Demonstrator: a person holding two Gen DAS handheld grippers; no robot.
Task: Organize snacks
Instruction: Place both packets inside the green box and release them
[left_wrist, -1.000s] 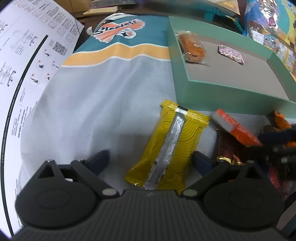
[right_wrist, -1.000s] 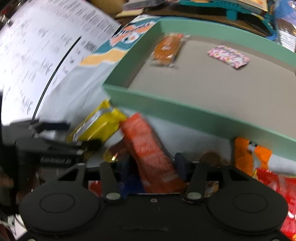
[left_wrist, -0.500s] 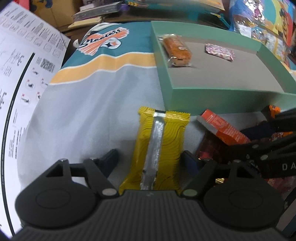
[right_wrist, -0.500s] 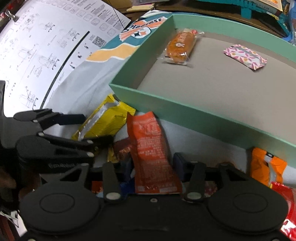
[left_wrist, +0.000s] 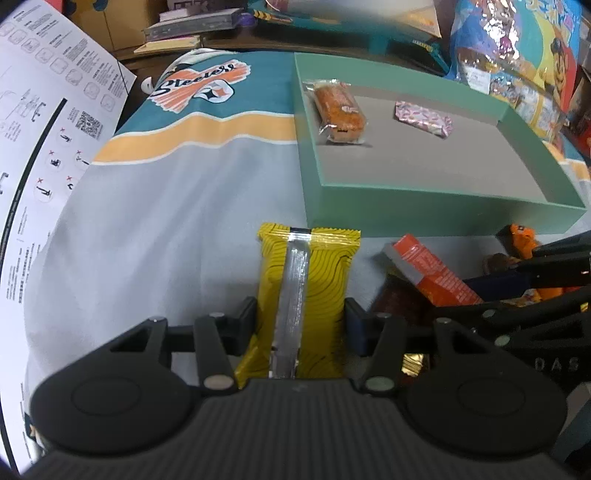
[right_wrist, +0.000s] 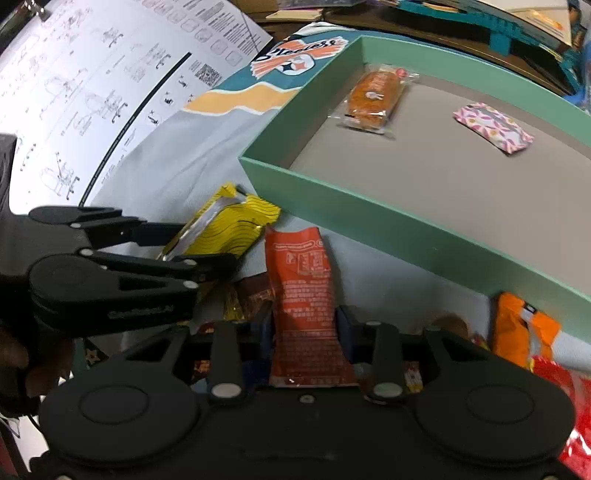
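Now the yellow snack packet (left_wrist: 303, 295) lies on the grey cloth (left_wrist: 166, 221) just near of the green tray (left_wrist: 424, 210), between the jaws of the left gripper (left_wrist: 300, 325), which are closing and already touch its sides. Right of it, the right gripper (right_wrist: 304, 328) is closing too, pinching the orange-red packet (right_wrist: 301, 288). Both wrappers look slick and soft; a squeeze low on one end may let a packet droop, slip out, or catch the tray's near wall. An orange cake (left_wrist: 338, 114) and a pink packet (left_wrist: 423, 119) already lie inside the tray.

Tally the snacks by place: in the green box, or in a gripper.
In the green box: 2, the orange cake and pink packet
In a gripper: 2, the yellow packet and red-orange packet
Total: 4
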